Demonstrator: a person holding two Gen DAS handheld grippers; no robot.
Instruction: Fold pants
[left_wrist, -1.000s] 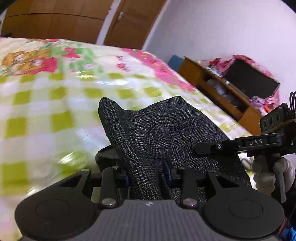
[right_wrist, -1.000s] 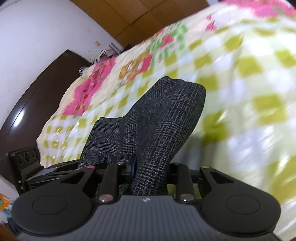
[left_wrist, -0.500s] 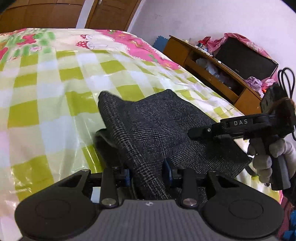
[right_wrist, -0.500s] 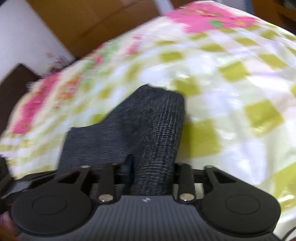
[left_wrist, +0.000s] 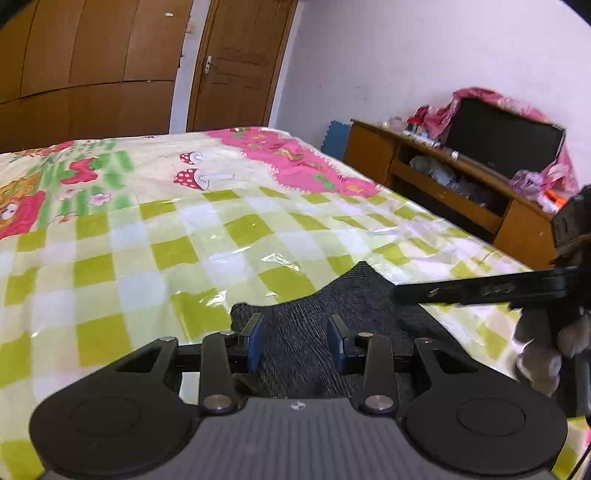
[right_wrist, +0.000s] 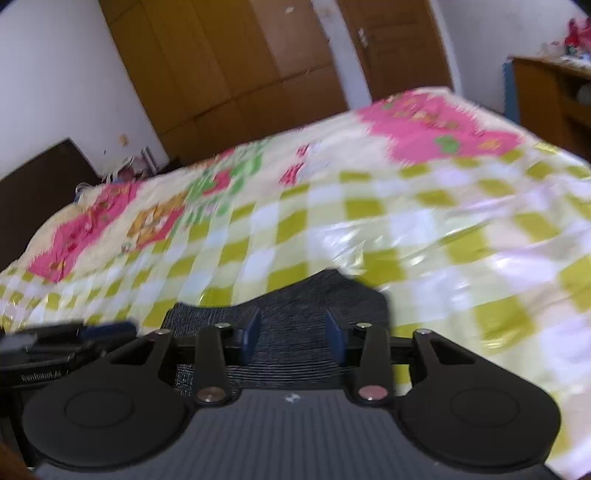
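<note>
Dark grey checked pants (left_wrist: 354, 291) lie flat on the bed at its near edge; they also show in the right wrist view (right_wrist: 317, 295). My left gripper (left_wrist: 297, 339) is open, its blue pads apart just above the cloth, holding nothing. My right gripper (right_wrist: 293, 334) is open too, over the same cloth. The right gripper and the gloved hand holding it show at the right of the left wrist view (left_wrist: 480, 290).
The bed has a shiny green-checked and pink cartoon cover (left_wrist: 147, 229). A wooden TV stand (left_wrist: 461, 192) with a television stands along the right wall. Wooden wardrobe doors (left_wrist: 92, 74) and a door are behind. A dark headboard (right_wrist: 37, 192) is at the left.
Both grippers opened and let go of the pants fold. The cloth dropped from raised between the fingers to flat on the bed, and both views tilted up.
</note>
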